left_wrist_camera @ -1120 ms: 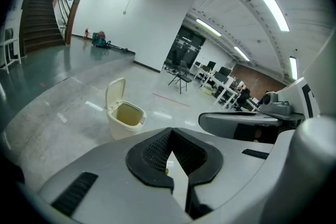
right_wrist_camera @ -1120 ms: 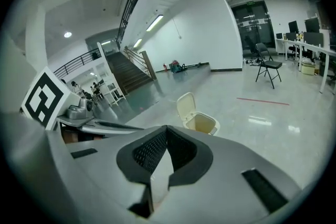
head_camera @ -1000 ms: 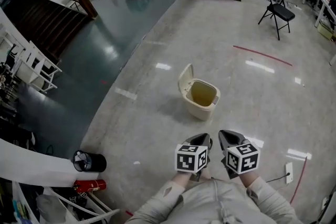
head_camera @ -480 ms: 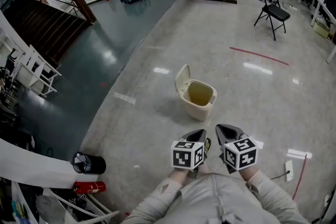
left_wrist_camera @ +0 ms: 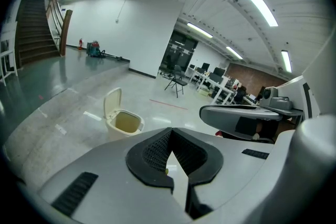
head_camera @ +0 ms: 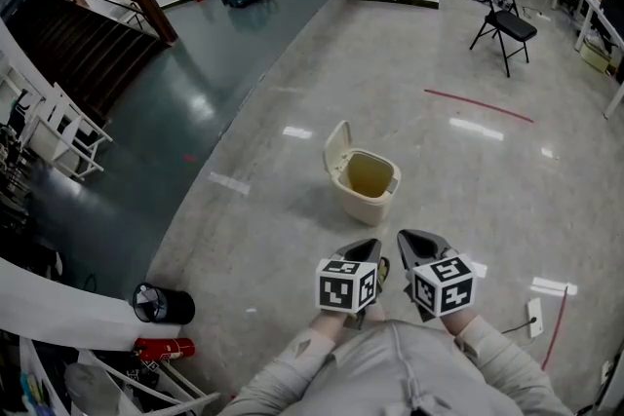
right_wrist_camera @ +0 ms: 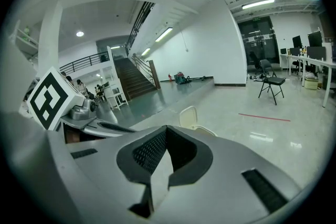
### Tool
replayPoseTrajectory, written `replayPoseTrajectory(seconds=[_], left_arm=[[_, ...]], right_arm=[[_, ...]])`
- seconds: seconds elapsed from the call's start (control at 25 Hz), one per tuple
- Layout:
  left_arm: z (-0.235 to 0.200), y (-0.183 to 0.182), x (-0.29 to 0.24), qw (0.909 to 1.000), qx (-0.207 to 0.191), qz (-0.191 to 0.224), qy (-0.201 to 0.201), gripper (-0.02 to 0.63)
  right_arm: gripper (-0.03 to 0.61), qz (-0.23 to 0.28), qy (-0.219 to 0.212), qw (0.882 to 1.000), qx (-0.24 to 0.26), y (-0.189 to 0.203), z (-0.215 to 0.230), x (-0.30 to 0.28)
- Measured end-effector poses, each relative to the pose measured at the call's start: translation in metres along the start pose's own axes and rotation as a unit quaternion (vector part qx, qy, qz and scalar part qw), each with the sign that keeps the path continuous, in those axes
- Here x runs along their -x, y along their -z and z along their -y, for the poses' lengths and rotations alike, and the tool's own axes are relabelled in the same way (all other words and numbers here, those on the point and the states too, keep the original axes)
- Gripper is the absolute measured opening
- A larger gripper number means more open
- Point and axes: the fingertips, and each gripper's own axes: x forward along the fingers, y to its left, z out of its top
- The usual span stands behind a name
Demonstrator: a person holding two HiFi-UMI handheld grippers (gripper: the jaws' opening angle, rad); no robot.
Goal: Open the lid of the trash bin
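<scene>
— Where is the trash bin standing?

— The trash bin (head_camera: 366, 182) is standing on the floor (head_camera: 468, 190), at about twelve o'clock from both tongs and well apart from them. Its lid (head_camera: 337, 144) is standing raised at the bin's ten o'clock edge, and the mouth is showing open (yellowish inside).

— And the tongs?

— The left tongs (head_camera: 370, 255) are sitting pressed together, gripping nothing. The right tongs (head_camera: 417, 244) are likewise pressed together and carrying nothing. Both are hovering side by side, close to the person's chest, pointing toward the bin.

— Anything else?

— A folding chair (head_camera: 502, 19) is standing far off at one o'clock. A red line (head_camera: 478, 105) is running across the floor between chair and bin.
</scene>
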Motion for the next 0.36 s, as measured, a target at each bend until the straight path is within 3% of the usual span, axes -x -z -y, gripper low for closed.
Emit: replayPoseTrajectory(seconds=[0.36], left_arm=[[0.0011,0.0027,-0.0068,0.9998,-0.015,-0.010,0.001,0.005]], right_arm=[[0.005,0.001,0.002,1.000,-0.009,0.0025,0.0051,-0.0026]])
